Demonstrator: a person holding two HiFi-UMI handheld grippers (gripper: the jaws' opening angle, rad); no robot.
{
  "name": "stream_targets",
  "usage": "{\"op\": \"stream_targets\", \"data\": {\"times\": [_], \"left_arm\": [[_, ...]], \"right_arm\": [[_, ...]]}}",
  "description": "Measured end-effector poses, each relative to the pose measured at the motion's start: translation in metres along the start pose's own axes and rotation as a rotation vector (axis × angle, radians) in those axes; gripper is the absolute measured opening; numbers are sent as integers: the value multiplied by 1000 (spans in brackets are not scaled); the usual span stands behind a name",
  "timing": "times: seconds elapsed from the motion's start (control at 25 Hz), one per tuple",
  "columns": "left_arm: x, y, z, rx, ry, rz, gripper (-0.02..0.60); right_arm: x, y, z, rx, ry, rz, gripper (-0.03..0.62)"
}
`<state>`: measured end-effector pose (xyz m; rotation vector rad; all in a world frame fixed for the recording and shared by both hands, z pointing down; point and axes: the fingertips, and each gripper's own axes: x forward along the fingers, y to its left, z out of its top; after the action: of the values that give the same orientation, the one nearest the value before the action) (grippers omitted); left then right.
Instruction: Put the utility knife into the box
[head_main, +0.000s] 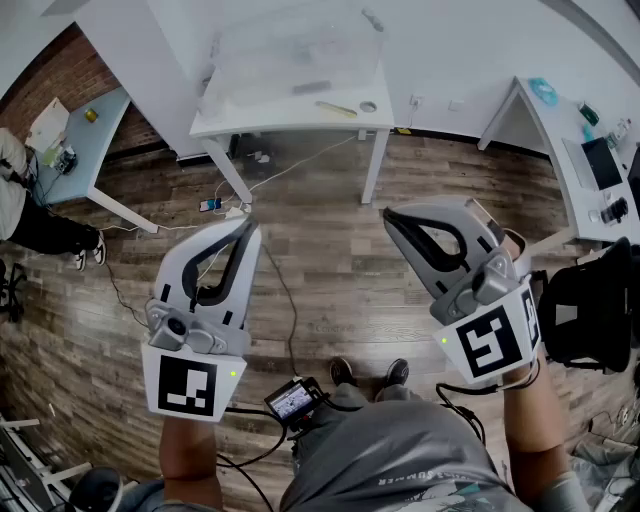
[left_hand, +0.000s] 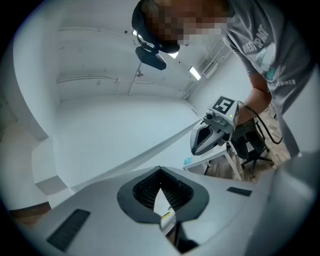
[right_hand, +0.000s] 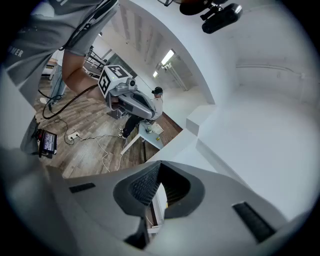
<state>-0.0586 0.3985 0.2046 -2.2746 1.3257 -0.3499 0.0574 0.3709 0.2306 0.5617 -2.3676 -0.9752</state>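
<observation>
a: start at the claws. what are they doing?

b: the left gripper is clenched. its two tips meet, and the hollow behind them has nothing in it. the right gripper is pressed together the same way and is just as empty.

a: why held like that?

b: i read it as a ready posture. both are held out in front of the person's body above the wooden floor. their noses aim ahead toward the white table, which is well apart from them. nothing is within reach, so there's no call for parted jaws yet.

a: and the utility knife?

b: the utility knife lies flat on the table's near strip, just in front of the clear box. a small round thing sits beside it. the knife is outside the box, so the task looks unstarted.

a: which way does it point?

b: its long axis runs across the head view, left to right, roughly along the table's front edge, with the right end a touch nearer. it's too small to tell which end carries the blade.

a: what does that mean for the pick?

b: my guess is that a gripper coming in from the front would meet the knife crosswise and could close over its narrow width. lying in front of the box, it needs only a short lift back and over the wall. i can't tell whether the box has a lid on.
</observation>
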Motion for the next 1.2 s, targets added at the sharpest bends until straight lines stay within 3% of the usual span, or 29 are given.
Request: {"op": "stream_targets", "data": {"times": [0.64,1.2], "left_arm": [[5,9,-14,-16,-4,-11,8],[72,-11,-2,-1,67,-7,8]], "right_arm": [[11,-5,5,56,-46,-27,9],[-2,-43,-61,117,-71,-19,9]]}}
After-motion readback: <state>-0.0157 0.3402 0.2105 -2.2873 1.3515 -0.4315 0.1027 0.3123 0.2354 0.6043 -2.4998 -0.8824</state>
